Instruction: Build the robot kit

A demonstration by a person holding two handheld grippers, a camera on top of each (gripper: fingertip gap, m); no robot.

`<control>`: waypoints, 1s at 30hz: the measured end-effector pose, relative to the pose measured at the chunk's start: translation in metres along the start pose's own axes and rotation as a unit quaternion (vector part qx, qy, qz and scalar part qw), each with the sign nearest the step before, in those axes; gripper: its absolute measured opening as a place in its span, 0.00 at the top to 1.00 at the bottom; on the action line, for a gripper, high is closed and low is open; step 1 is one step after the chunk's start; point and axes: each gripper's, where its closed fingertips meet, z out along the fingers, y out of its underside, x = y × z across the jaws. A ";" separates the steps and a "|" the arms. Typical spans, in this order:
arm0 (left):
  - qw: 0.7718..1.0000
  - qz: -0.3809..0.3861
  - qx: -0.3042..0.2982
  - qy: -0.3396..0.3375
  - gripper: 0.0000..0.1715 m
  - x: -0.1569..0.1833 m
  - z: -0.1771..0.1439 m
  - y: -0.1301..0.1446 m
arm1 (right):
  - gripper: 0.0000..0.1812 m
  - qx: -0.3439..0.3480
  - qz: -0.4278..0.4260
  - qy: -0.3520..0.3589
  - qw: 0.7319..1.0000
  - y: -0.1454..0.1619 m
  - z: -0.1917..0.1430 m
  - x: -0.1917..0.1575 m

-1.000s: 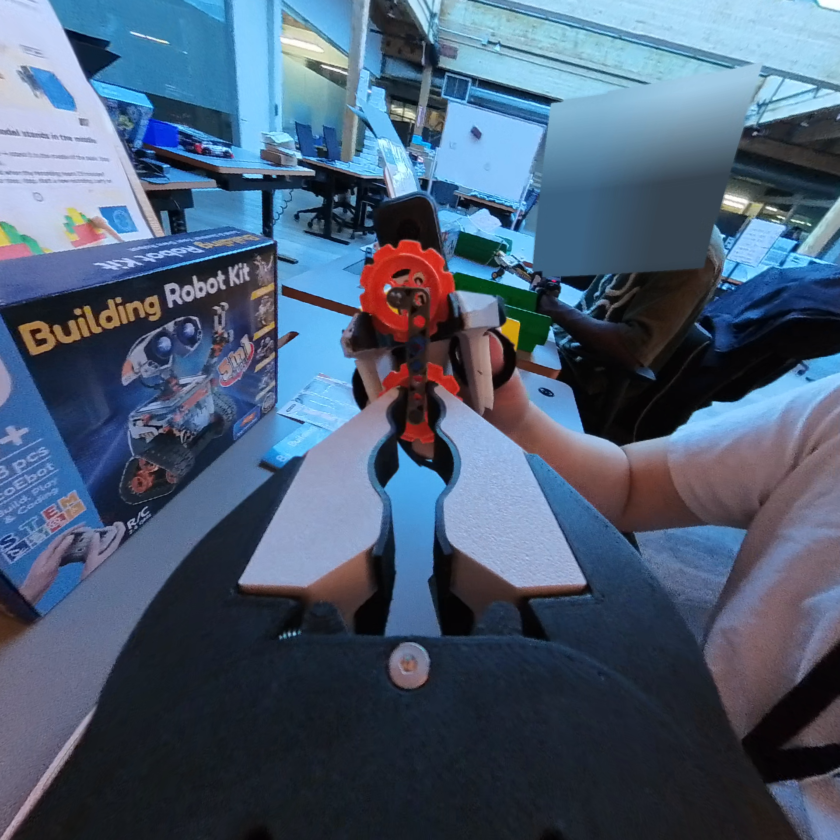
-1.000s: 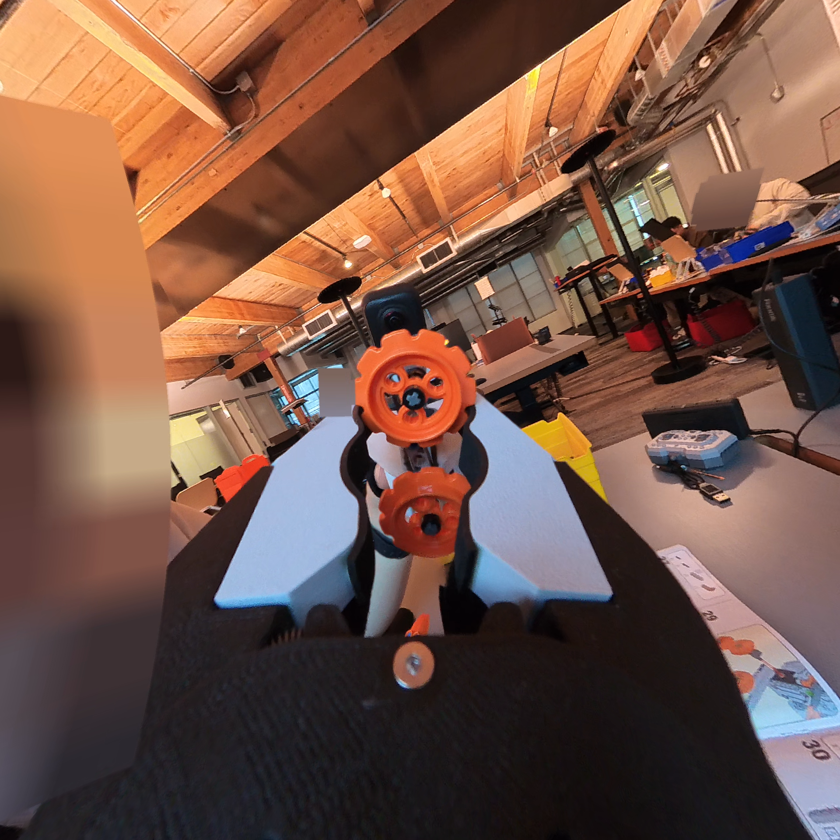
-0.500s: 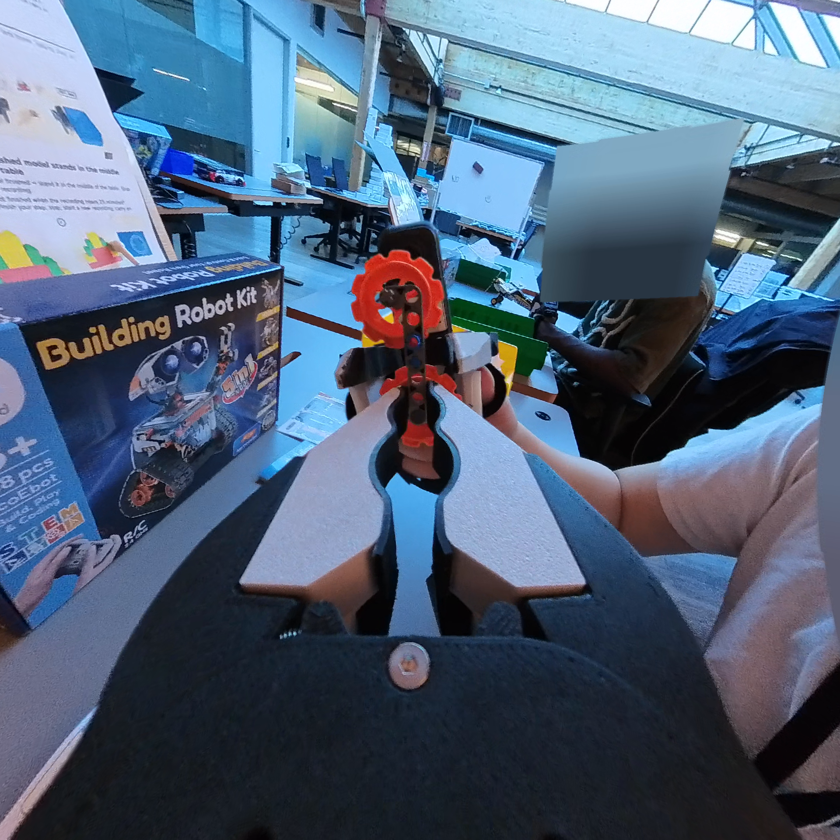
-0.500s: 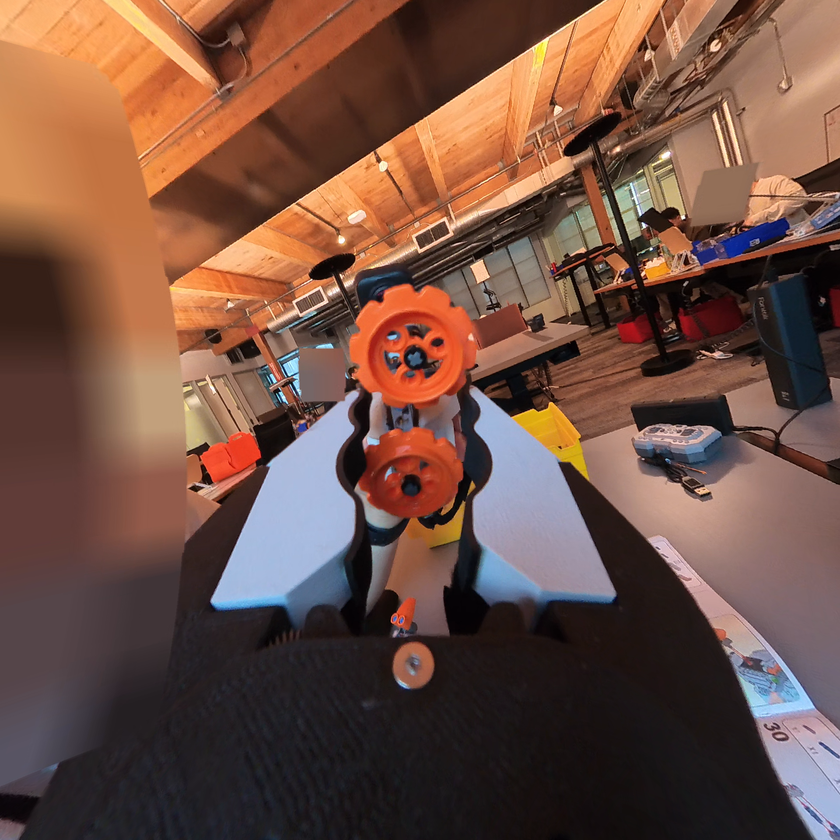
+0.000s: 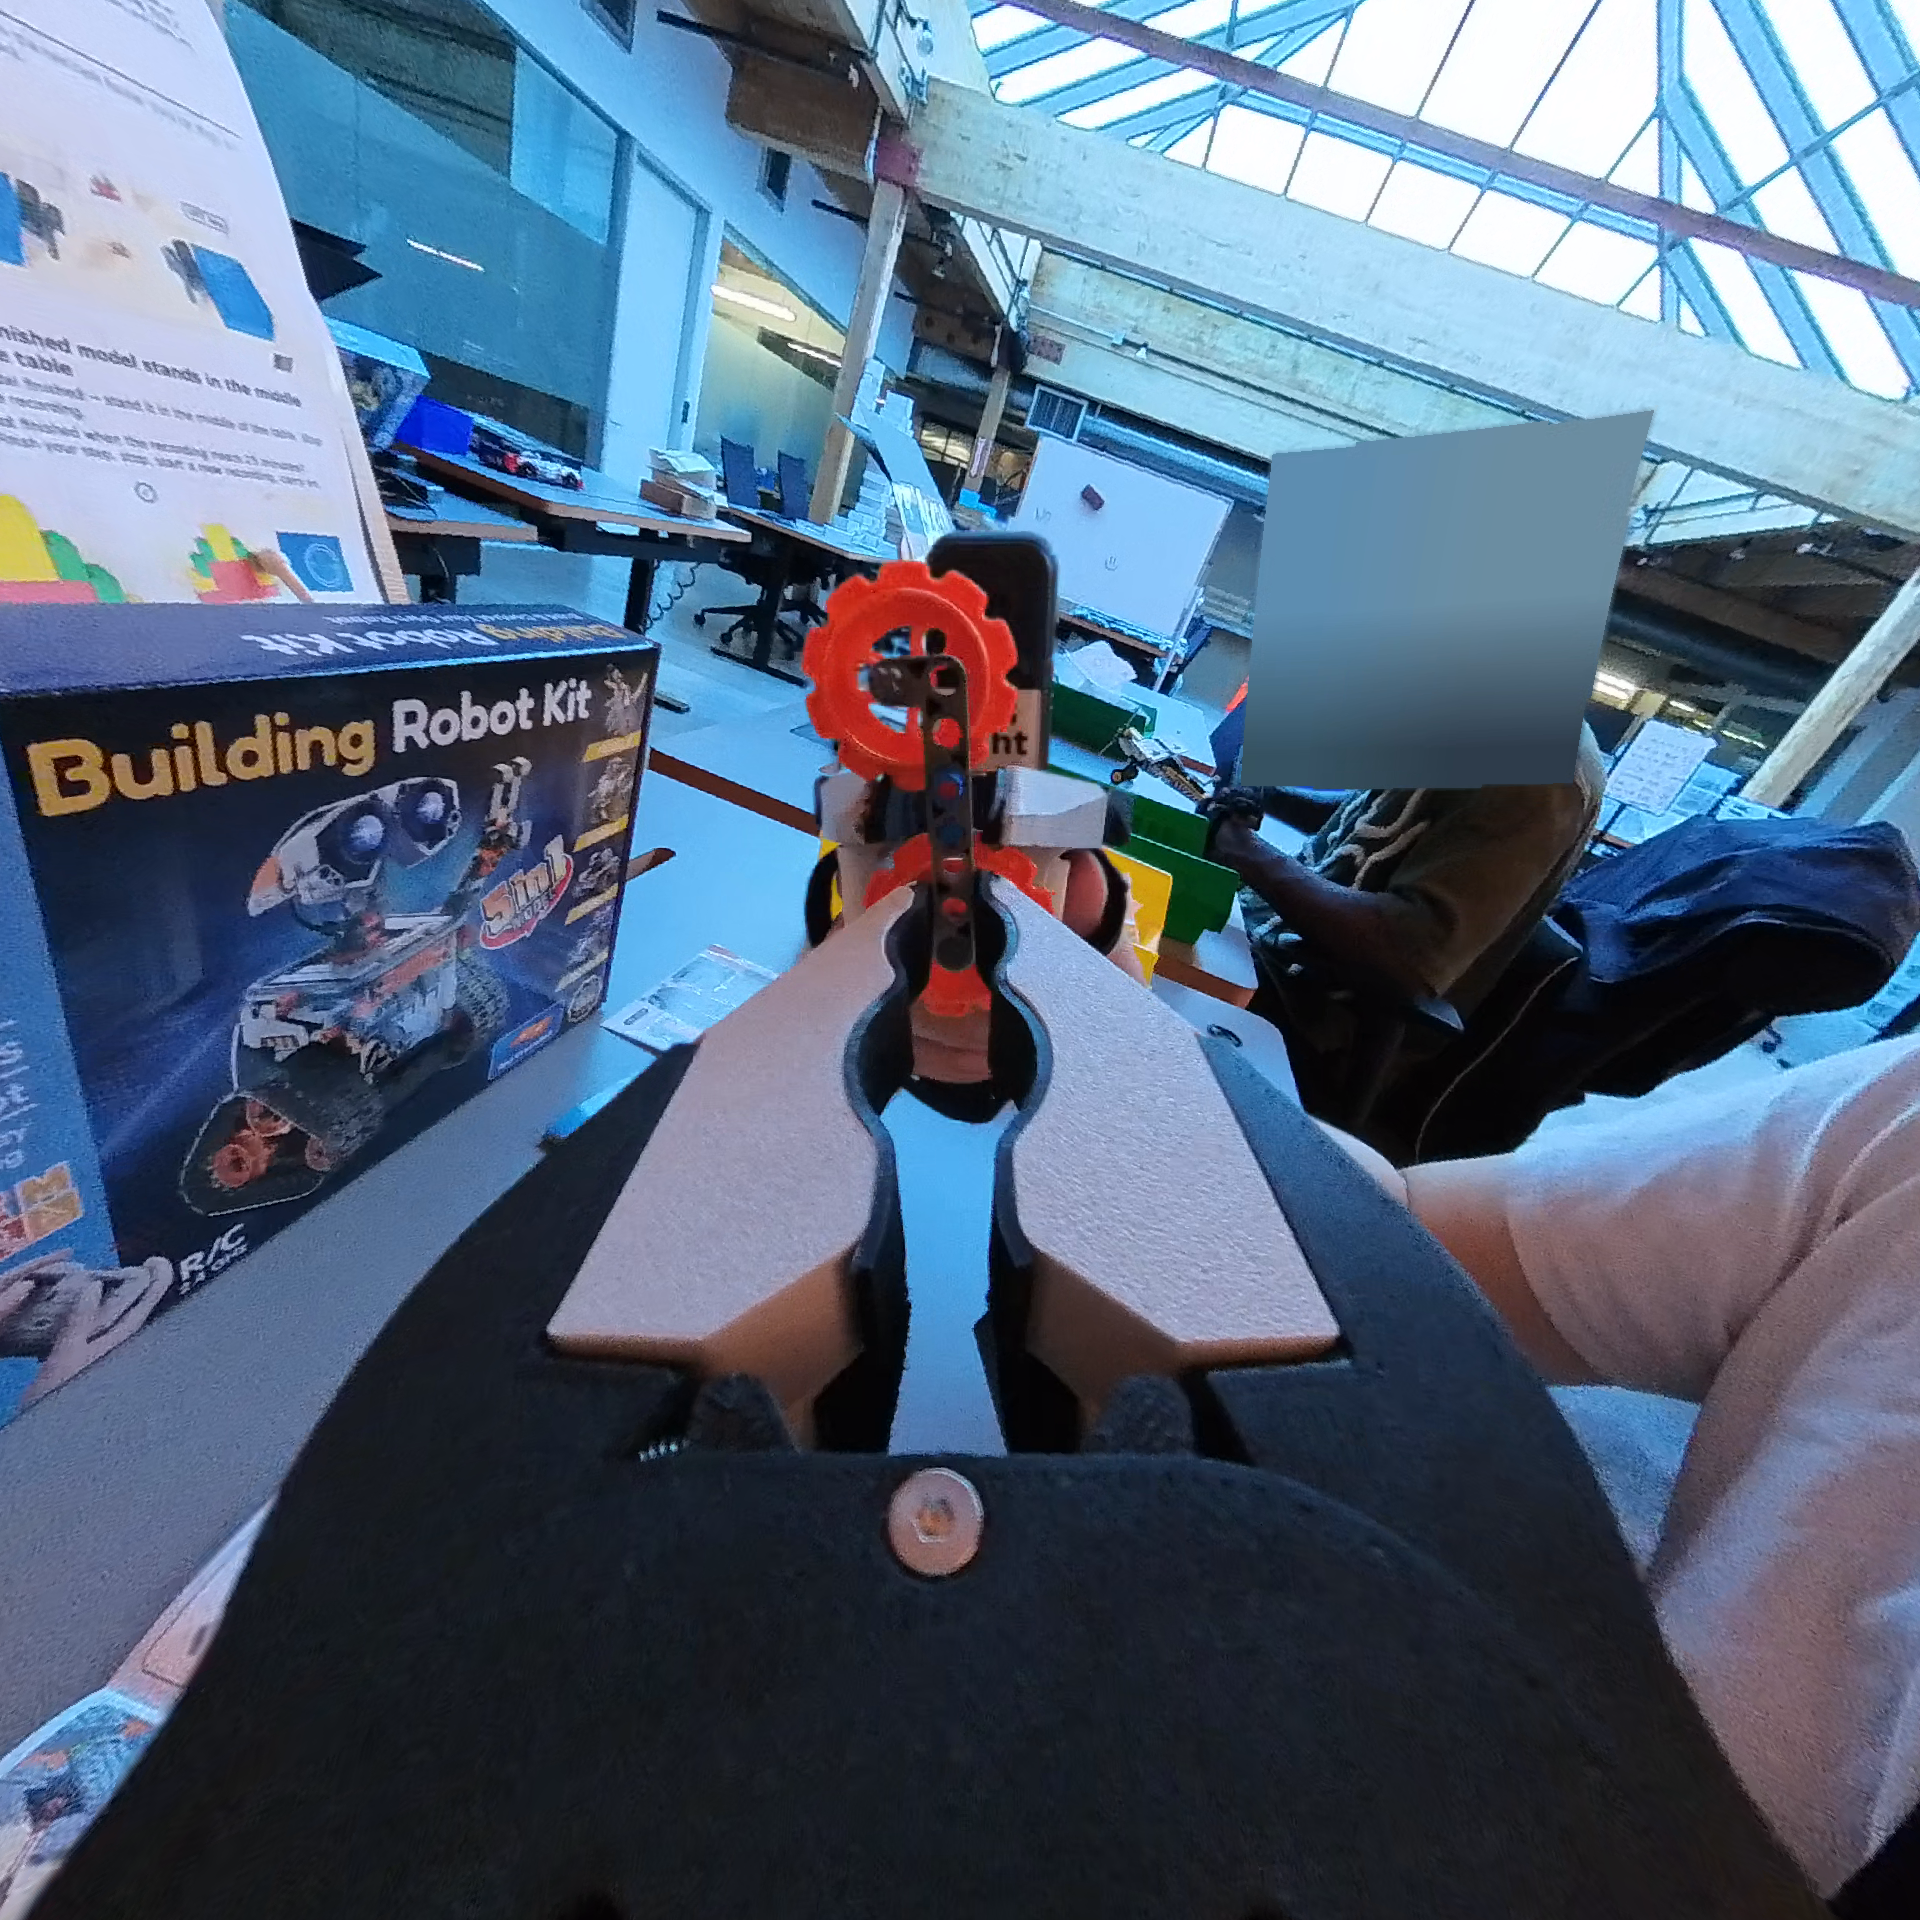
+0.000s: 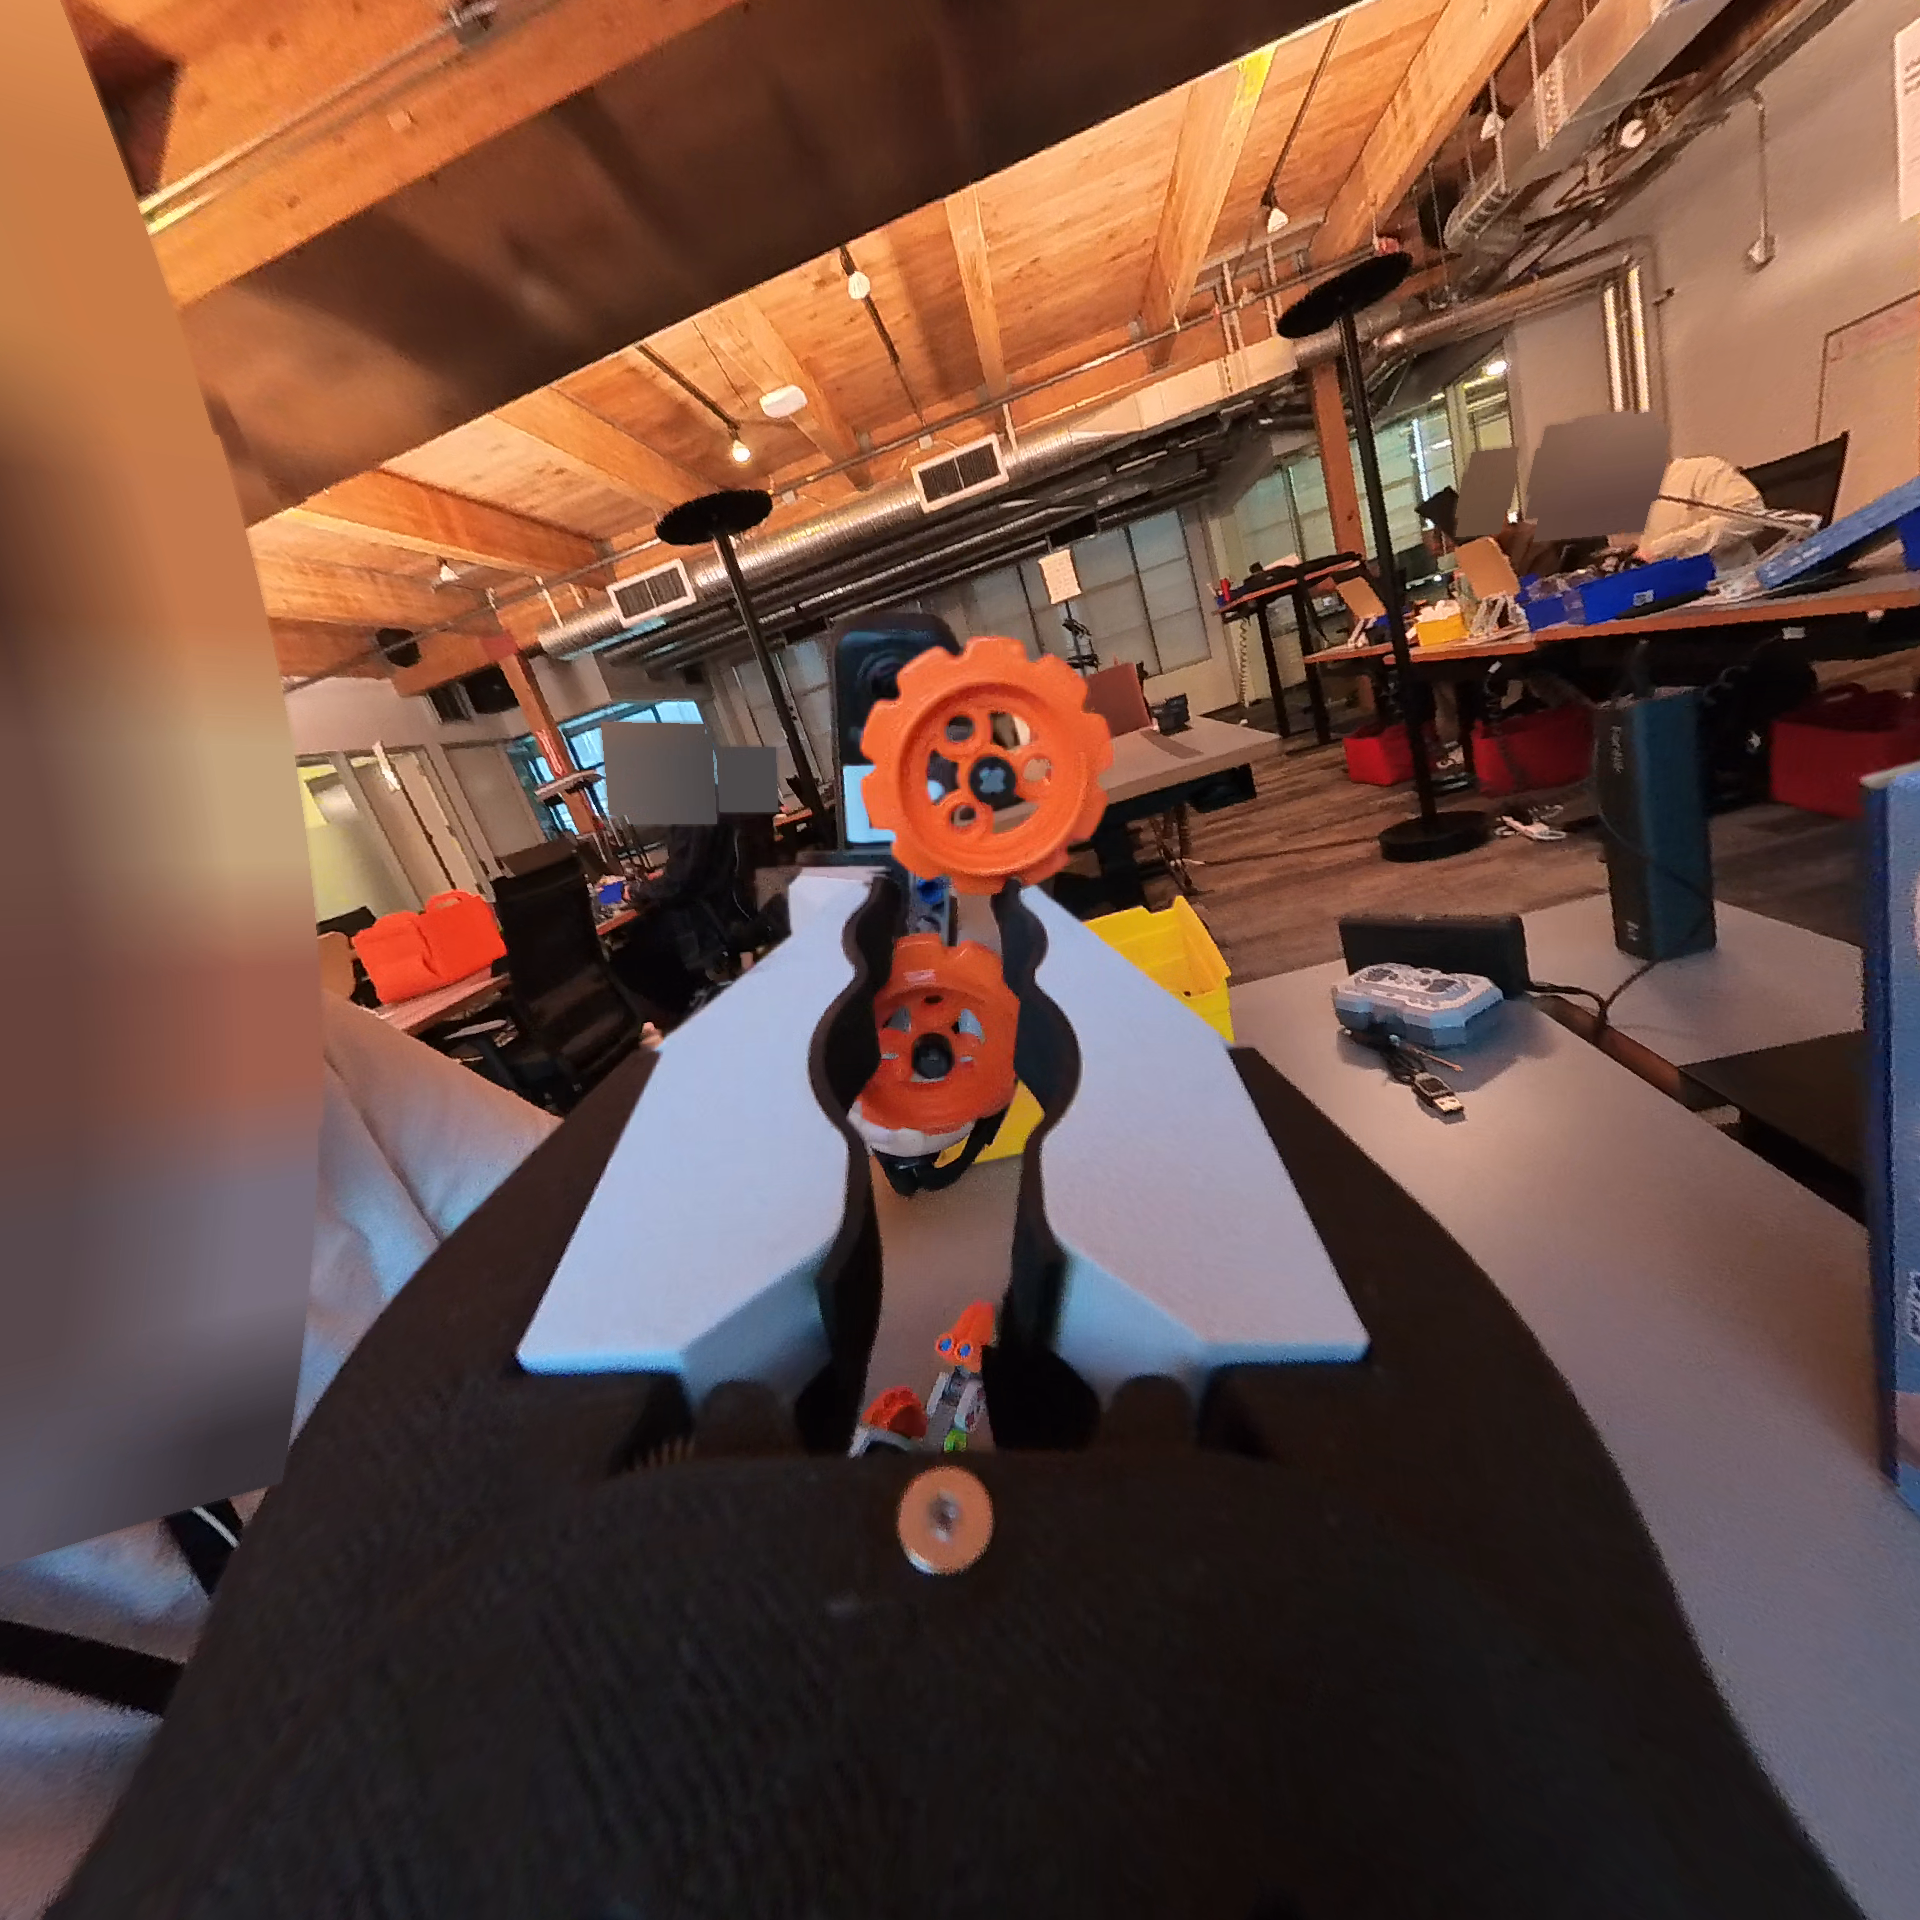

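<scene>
1. Left wrist view: the left gripper [image 5: 951, 914] is clenched on a black perforated beam [image 5: 951, 831] carrying two orange gears [image 5: 909, 665]; the lower gear is half hidden behind the fingers. A robot kit box [image 5: 312, 883] stands beside it.
2. Right wrist view: the right gripper [image 6: 940, 914] clasps the same assembly between the gears [image 6: 982, 769]. Small parts [image 6: 961, 1361] below are cut off.

Timber ceiling [image 6: 644, 343] — desks [image 6: 1621, 623], skylights [image 5: 1558, 135].

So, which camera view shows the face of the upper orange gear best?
The right wrist view: there the upper orange gear faces the camera, so its hub and round holes show, above the right gripper. In the left wrist view the upper orange gear shows its back, partly covered by the dark beam that the left gripper holds.
</scene>
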 end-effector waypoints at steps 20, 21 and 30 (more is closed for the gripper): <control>0.999 0.015 -0.044 -0.027 0.97 -0.006 0.001 0.011 | 0.87 -0.026 0.083 -0.025 0.996 0.013 -0.002 0.007; 0.998 0.030 -0.044 -0.043 0.97 -0.009 0.000 0.010 | 0.85 -0.028 0.079 -0.012 0.996 0.012 -0.006 0.012; 0.993 0.013 -0.115 -0.006 0.97 -0.005 0.004 0.035 | 0.85 -0.124 -0.186 0.139 0.965 -0.018 -0.042 0.001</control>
